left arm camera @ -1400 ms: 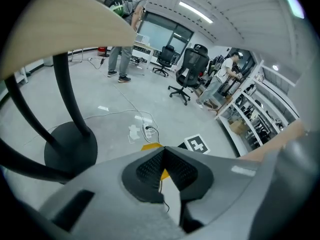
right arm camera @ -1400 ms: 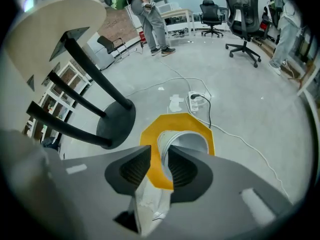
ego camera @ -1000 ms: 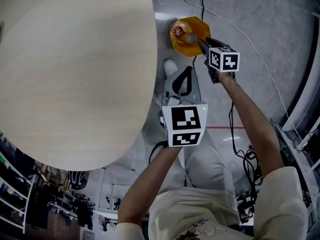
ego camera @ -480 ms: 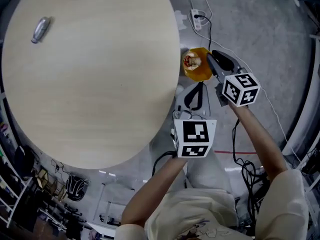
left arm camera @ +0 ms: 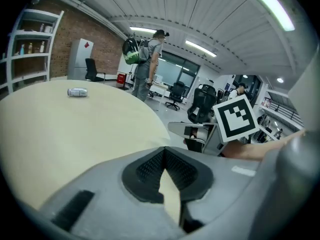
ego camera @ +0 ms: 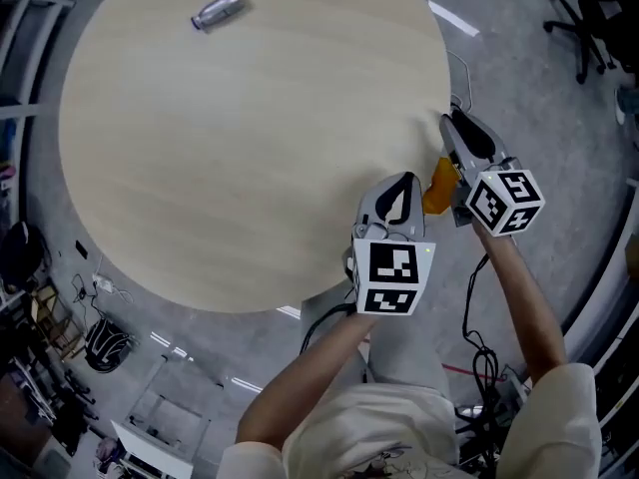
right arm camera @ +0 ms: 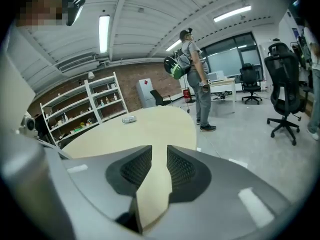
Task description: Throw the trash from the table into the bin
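The silver metal can (ego camera: pixel 217 10) lies on its side near the round pale wooden table's (ego camera: pixel 250 148) far edge. At the near edge, the left gripper (ego camera: pixel 404 180) is clenched and empty. The right gripper (ego camera: pixel 454 118) has just been narrowing; its jaws are slightly parted and empty. Nudged by jaws that narrow, the can could roll off.

Floor (ego camera: pixel 559 98): grey and smooth, it reflects the lamps.
Wall (right arm camera: pixel 127 81): red-brown brick, far side.
Shelves (right arm camera: pixel 75 111): white, open, small items on them.
Ceiling (right arm camera: pixel 150 14): white ribbed panels.
Light (right arm camera: pixel 104 31): long tube lamps, switched on.
Windows (right arm camera: pixel 230 54): large, dark frames.
Chair (right arm camera: pixel 282 89): black office chair on wheels.
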